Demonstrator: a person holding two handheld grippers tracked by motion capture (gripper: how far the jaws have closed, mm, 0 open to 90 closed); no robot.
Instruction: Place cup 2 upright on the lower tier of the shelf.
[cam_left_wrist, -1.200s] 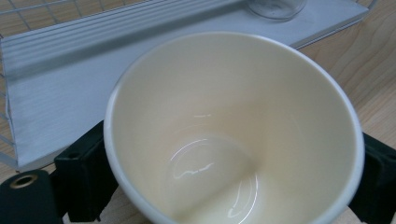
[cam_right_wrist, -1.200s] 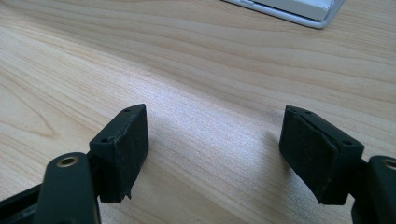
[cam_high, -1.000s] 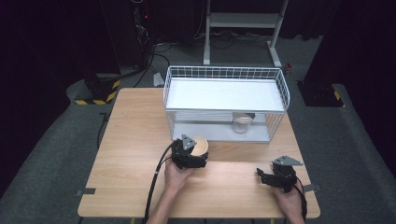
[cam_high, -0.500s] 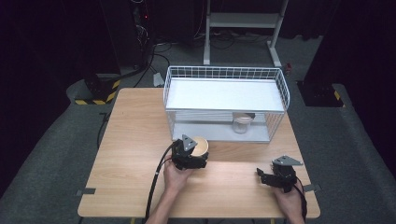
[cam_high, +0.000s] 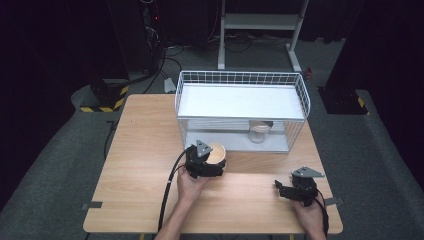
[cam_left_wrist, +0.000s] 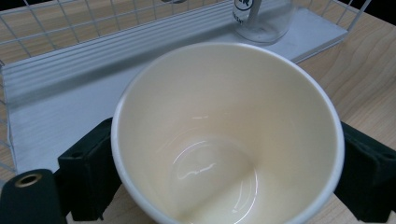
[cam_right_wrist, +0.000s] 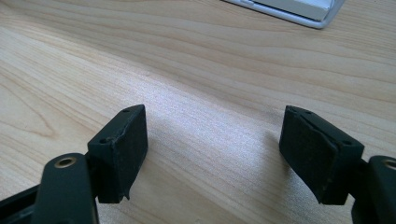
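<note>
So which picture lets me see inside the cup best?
The left gripper view: the cream cup sits large between the black jaws, its empty bottom visible. The high view shows the cup small, beside the left gripper.

My left claw (cam_left_wrist: 224, 186) is clamping a cream cup (cam_left_wrist: 229, 135), one jaw each side | wire rack (cam_left_wrist: 93, 84) lying just ahead | clear jar (cam_left_wrist: 264, 18) standing beyond

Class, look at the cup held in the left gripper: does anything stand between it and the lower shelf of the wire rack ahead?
Nothing visible blocks it. The cup faces the rack's open front; the clear jar stands off to one side.
</note>
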